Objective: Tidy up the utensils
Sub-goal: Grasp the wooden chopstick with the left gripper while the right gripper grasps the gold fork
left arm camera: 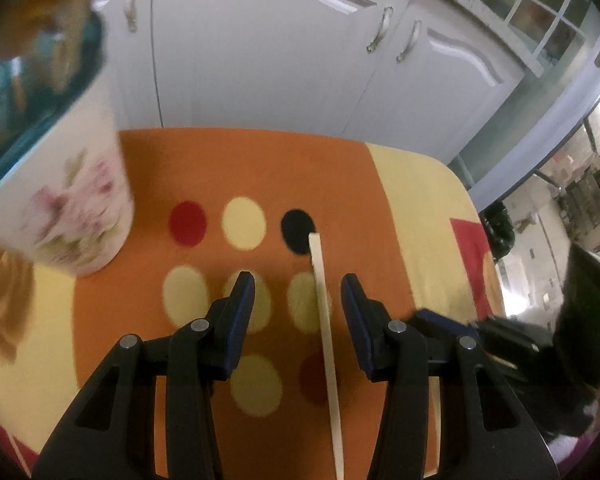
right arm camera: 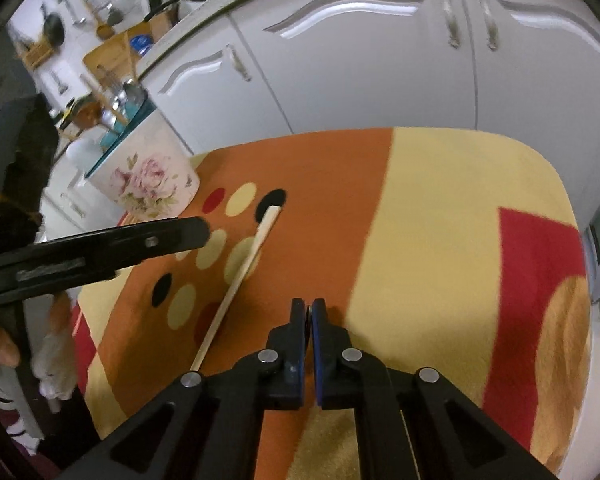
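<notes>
A pale wooden chopstick (left arm camera: 325, 320) lies on the dotted orange cloth (left arm camera: 236, 168), its far end on a black dot. My left gripper (left arm camera: 296, 280) hovers open above it, with the stick between the fingers but nearer the right one, untouched. In the right wrist view the same chopstick (right arm camera: 240, 272) runs diagonally, left of my right gripper (right arm camera: 309, 306), which is shut with nothing visible between its pads. A floral utensil holder (right arm camera: 148, 184) with a teal rim stands at the cloth's far left, utensils sticking out of it. A short pale stick piece (left arm camera: 435, 420) shows near the right gripper (left arm camera: 432, 316); I cannot tell if it is held.
The cloth (right arm camera: 440, 208) covers a small table with rounded corners; its edge drops off to the right. White cabinet doors (right arm camera: 360, 72) stand close behind. The left gripper's finger (right arm camera: 140, 240) reaches in from the left. A person's sleeve and hand (right arm camera: 4, 344) are at the lower left.
</notes>
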The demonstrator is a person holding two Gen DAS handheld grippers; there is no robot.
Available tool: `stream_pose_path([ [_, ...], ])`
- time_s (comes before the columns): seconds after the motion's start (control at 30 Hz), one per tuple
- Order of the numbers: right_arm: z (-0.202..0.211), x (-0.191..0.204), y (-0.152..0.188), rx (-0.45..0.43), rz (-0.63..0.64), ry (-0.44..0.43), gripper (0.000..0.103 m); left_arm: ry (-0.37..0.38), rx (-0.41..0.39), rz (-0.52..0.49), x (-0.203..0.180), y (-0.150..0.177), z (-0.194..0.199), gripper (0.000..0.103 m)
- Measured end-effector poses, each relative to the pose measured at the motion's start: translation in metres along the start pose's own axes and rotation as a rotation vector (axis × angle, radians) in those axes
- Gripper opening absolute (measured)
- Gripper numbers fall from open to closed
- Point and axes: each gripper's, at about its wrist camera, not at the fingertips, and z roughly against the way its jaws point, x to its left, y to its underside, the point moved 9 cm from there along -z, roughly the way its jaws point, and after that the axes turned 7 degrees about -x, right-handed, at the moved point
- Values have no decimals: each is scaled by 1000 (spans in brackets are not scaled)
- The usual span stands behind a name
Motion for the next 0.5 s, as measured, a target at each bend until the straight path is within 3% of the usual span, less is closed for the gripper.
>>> stream_pose_path([
  [0.1,5,-9,2,5,-56,-17,17,-6,14,-21,-6,-4,-12,44],
  [0.27,13,-10,8,11,-72,-46,18,-16,60,-85,-15,-4,-34,42],
  [0.37,13,-10,13,17,-67,-59,18,-11,84,-97,-19,-1,-44,26],
  [0.4,12,-10,13,13,-68,-62,18,-14,68,-106,-19,-2,-44,15],
  [0.5,9,-9,11,-6,-74,-87,18,-10,72,-109,-17,-3,-45,6],
])
